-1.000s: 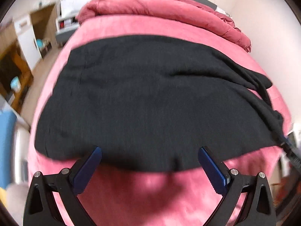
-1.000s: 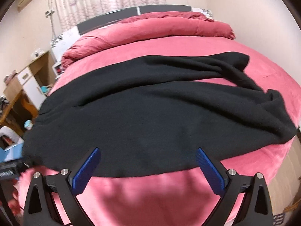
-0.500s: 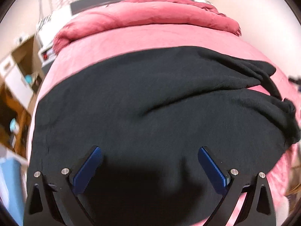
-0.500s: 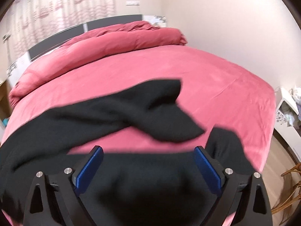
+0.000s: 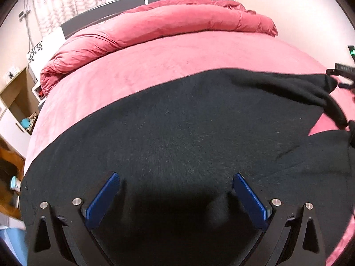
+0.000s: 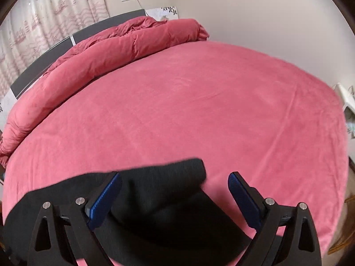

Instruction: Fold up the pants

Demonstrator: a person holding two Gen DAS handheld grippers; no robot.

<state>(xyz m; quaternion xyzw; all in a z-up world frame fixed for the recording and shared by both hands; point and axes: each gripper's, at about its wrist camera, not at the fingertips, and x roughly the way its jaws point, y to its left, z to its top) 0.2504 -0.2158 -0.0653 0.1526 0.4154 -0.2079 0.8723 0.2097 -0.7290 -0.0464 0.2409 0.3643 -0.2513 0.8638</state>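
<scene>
The black pants [image 5: 188,133] are lying spread across the near part of the pink bed [image 5: 177,51], one leg end [image 6: 177,177] reaching between your right gripper [image 6: 175,190]. You are holding both grippers low over the fabric, the left gripper [image 5: 176,190] with fingers [image 5: 104,197] spread wide, gripping nothing, and the right likewise. A rolled red duvet [image 6: 124,42] is lying along the headboard.

No readable text, label or number shows in either view.
</scene>
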